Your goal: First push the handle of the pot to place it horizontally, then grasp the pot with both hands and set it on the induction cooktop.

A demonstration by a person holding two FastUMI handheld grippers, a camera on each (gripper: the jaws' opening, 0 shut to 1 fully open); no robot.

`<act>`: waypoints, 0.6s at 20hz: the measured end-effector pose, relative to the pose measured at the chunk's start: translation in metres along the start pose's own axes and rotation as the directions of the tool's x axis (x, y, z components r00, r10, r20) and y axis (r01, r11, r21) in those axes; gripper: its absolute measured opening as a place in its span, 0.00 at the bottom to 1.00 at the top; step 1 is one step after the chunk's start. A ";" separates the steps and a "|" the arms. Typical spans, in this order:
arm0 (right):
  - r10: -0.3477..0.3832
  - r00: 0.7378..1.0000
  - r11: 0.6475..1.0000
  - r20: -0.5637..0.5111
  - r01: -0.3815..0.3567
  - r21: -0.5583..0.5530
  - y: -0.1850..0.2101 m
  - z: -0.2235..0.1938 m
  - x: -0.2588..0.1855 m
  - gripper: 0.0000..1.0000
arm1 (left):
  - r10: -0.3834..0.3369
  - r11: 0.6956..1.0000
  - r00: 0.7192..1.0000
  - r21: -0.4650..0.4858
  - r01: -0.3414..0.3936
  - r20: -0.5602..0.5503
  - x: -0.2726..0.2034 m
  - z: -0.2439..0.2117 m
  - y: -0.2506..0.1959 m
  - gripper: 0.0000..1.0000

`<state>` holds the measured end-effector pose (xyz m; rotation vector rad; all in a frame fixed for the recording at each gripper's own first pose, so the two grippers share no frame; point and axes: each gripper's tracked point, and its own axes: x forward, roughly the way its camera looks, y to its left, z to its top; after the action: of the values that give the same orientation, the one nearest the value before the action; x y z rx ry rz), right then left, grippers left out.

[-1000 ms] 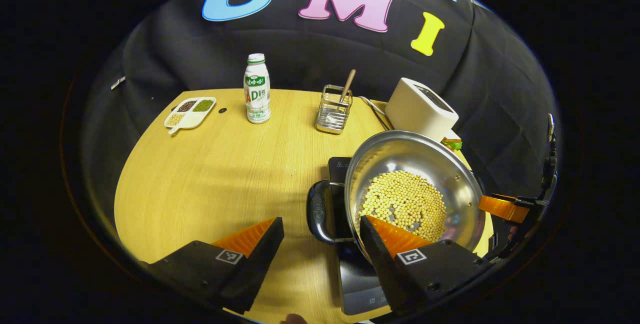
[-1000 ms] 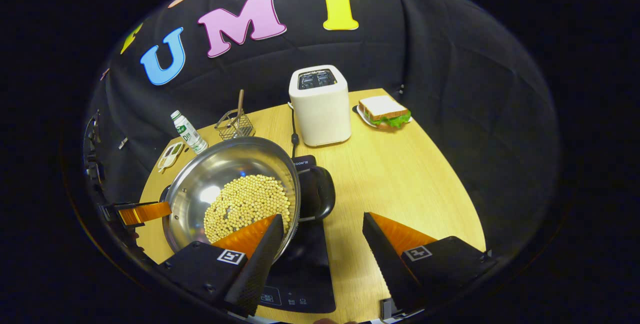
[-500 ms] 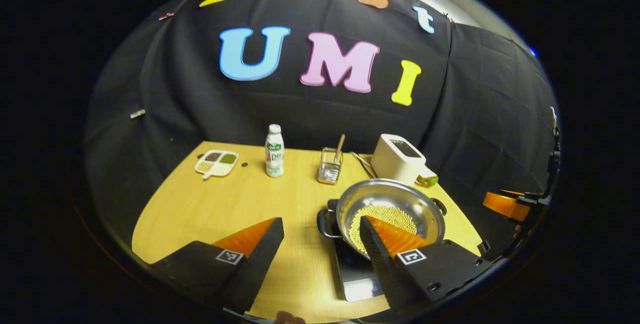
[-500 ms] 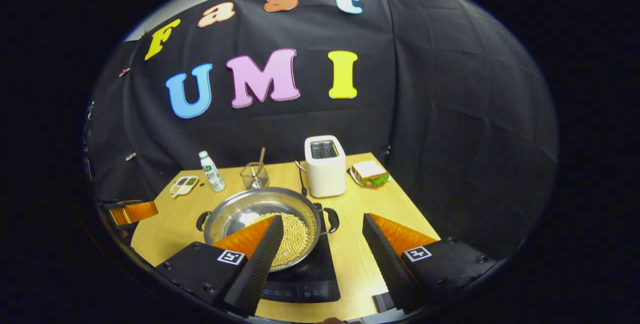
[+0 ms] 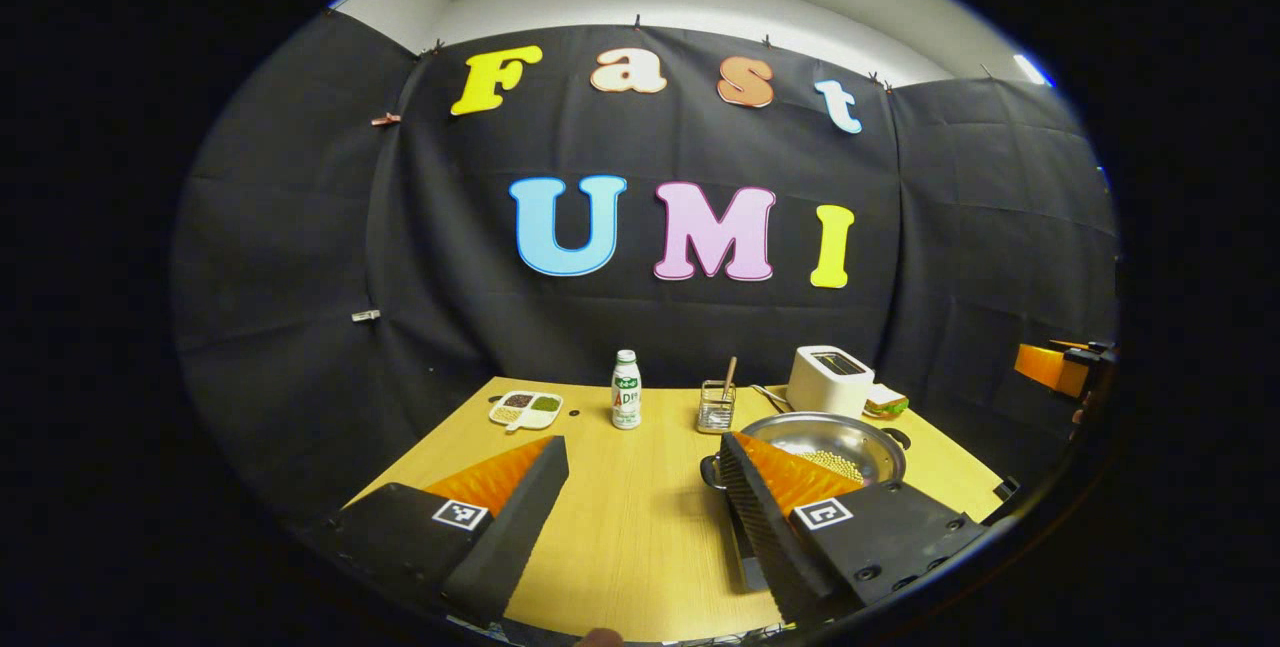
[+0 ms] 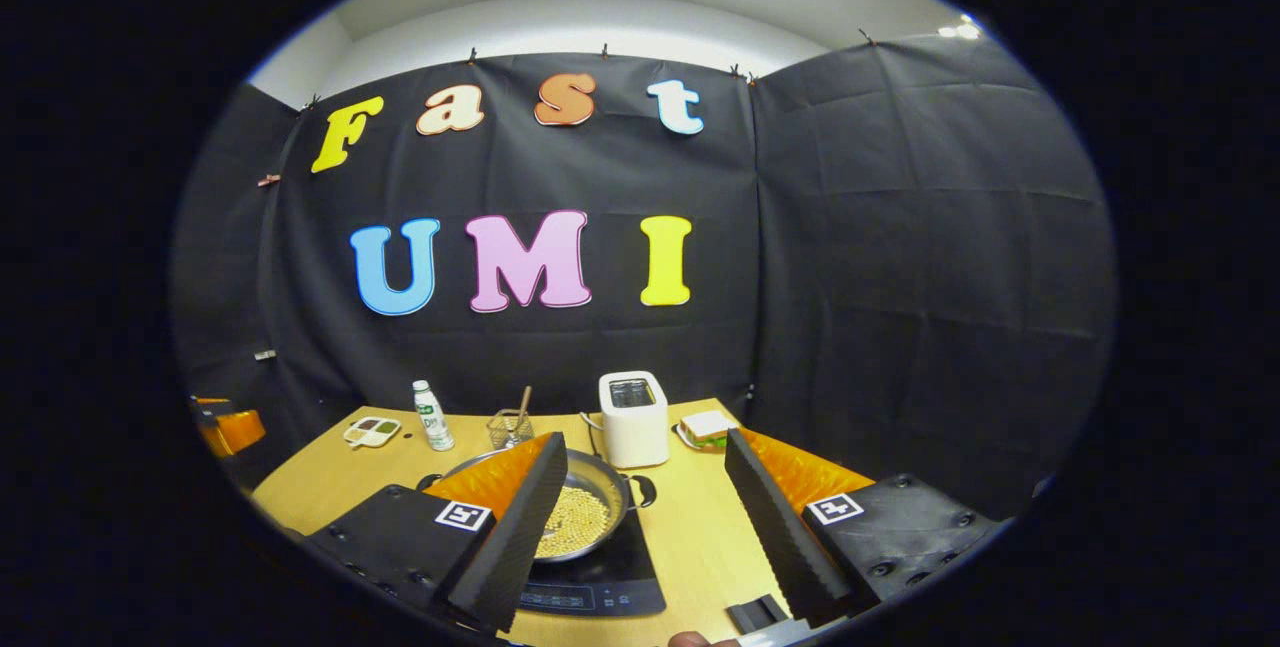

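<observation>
Pot [image 6: 580, 512] seated on induction cooktop [image 6: 600, 582], loaded with pale beans, side handles lying level to left and right. Judged as task complete, with both tools clear of it.

Left tongs [image 5: 640, 507]: spread wide, holding nothing, raised above the desk [image 5: 620, 537]; pot [image 5: 835, 447] ahead and to the right of its fingers, well apart.

Right tongs [image 6: 645, 512]: spread wide, holding nothing; pot ahead and slightly left, below, not touched. Right handle [image 6: 645, 490] facing this tool, hence the nearer grip point should regrasping be required.

Farther back on the desk: toaster [image 6: 633, 417], sandwich [image 6: 705, 427], wire holder [image 6: 510, 427], bottle [image 6: 432, 415], divided dish [image 6: 372, 430].
</observation>
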<state>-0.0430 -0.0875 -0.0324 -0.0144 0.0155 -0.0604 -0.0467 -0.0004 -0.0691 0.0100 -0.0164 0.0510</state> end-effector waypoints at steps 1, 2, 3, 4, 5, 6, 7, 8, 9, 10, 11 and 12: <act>-0.004 1.000 1.000 0.026 0.005 -0.028 -0.001 0.001 -0.006 0.98 | 0.010 1.000 1.000 -0.002 -0.010 0.019 -0.009 0.001 0.002 0.95; 0.001 0.999 0.998 0.044 0.001 -0.055 0.001 0.001 -0.011 0.98 | 0.021 1.000 0.999 -0.004 -0.021 0.033 -0.017 0.000 0.004 0.95; 0.008 0.998 0.997 0.055 -0.004 -0.081 0.003 -0.001 -0.016 0.99 | 0.038 0.999 0.998 -0.007 -0.037 0.042 -0.025 -0.002 0.007 0.95; 0.018 0.998 0.995 0.056 -0.012 -0.101 0.005 -0.004 -0.020 0.94 | 0.056 0.998 0.997 -0.014 -0.055 0.051 -0.032 -0.005 0.010 0.95; 0.027 0.998 0.994 0.051 -0.022 -0.111 0.009 -0.007 -0.024 0.99 | 0.070 0.997 0.996 -0.025 -0.069 0.055 -0.039 -0.007 0.011 0.95; 0.043 0.998 0.993 0.043 -0.038 -0.109 0.014 -0.009 -0.028 0.99 | 0.078 0.996 0.996 -0.035 -0.076 0.053 -0.042 -0.012 0.009 0.95; 0.061 0.998 0.993 0.033 -0.057 -0.101 0.020 -0.012 -0.033 0.96 | 0.085 0.996 0.995 -0.042 -0.083 0.046 -0.047 -0.017 0.008 0.94; 0.075 0.997 0.993 0.019 -0.073 -0.089 0.025 -0.015 -0.036 0.99 | 0.090 0.995 0.995 -0.047 -0.089 0.032 -0.050 -0.024 0.008 0.95; 0.088 0.996 0.993 0.015 -0.087 -0.079 0.028 -0.017 -0.039 0.99 | 0.090 0.995 0.996 -0.050 -0.089 0.018 -0.054 -0.029 0.006 0.95; 0.101 0.995 0.992 0.013 -0.100 -0.073 0.032 -0.017 -0.040 0.98 | 0.086 0.995 0.996 -0.048 -0.085 0.010 -0.054 -0.033 0.002 0.95; 0.106 0.994 0.992 0.014 -0.105 -0.073 0.033 -0.017 -0.040 0.98 | 0.086 0.996 0.996 -0.037 -0.086 0.007 -0.057 -0.034 0.001 0.96; 0.111 0.994 0.991 0.013 -0.110 -0.074 0.033 -0.018 -0.041 0.98 | 0.087 0.996 0.996 -0.026 -0.087 0.005 -0.059 -0.036 0.000 0.95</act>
<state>-0.0820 -0.0522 -0.0502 -0.0872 0.0016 0.0513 -0.1055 -0.0035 -0.1057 -0.0160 -0.0235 0.1379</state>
